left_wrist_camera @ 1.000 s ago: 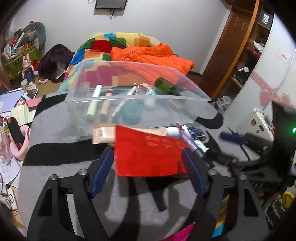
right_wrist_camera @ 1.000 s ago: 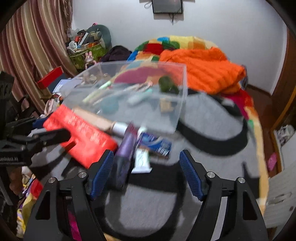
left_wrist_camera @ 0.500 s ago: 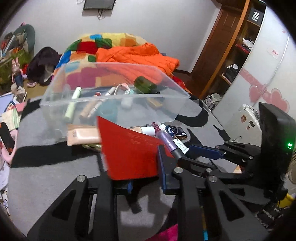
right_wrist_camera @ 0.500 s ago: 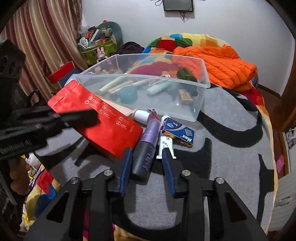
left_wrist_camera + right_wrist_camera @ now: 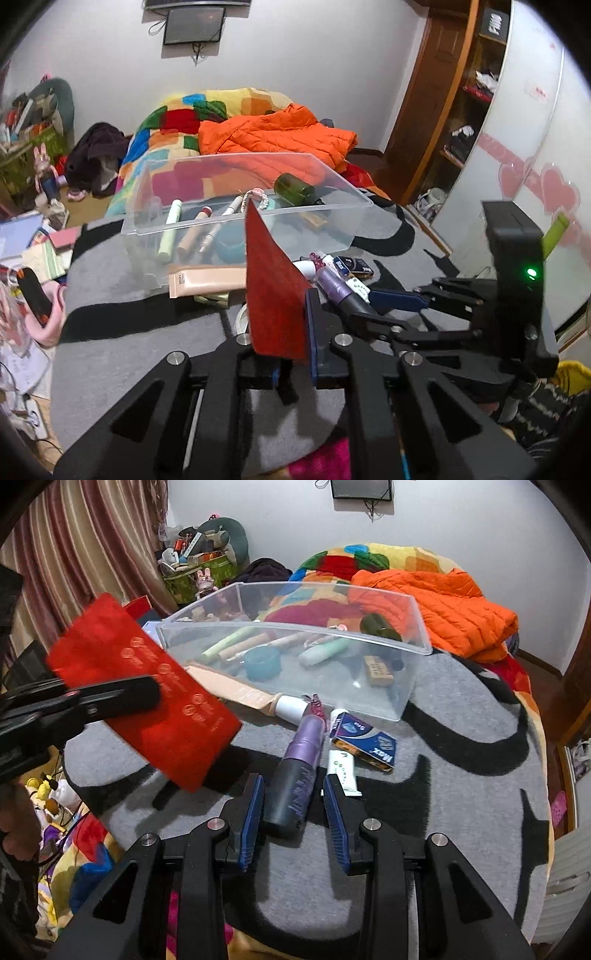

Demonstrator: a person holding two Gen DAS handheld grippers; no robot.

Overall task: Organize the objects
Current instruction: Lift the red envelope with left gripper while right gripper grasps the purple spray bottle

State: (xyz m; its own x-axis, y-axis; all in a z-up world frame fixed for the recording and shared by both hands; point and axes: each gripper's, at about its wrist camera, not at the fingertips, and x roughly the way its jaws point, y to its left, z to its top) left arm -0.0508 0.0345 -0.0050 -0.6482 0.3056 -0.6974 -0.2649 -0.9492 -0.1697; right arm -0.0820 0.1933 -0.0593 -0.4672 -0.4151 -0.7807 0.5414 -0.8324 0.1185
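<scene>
My left gripper (image 5: pixel 291 332) is shut on a flat red pouch (image 5: pixel 271 288) and holds it on edge, lifted off the grey-and-black blanket (image 5: pixel 147 332). In the right wrist view the red pouch (image 5: pixel 147 698) hangs at the left in the left gripper's fingers (image 5: pixel 122 698). My right gripper (image 5: pixel 293 801) has its jaws closed around the dark end of a purple bottle (image 5: pixel 299 768), which lies on the blanket. A clear plastic bin (image 5: pixel 413 627) behind holds tubes, a teal cup and a green bottle.
A beige tube (image 5: pixel 207 280), a white-capped tube (image 5: pixel 291 707), a blue box (image 5: pixel 365 744) and a small white tube (image 5: pixel 341 771) lie before the bin. An orange jacket (image 5: pixel 436 605) and colourful quilt lie behind. Clutter sits on the floor at left.
My left gripper closed on the red pouch, lifted it and turned it on edge. My right gripper narrowed from wide open and moved in around the purple bottle.
</scene>
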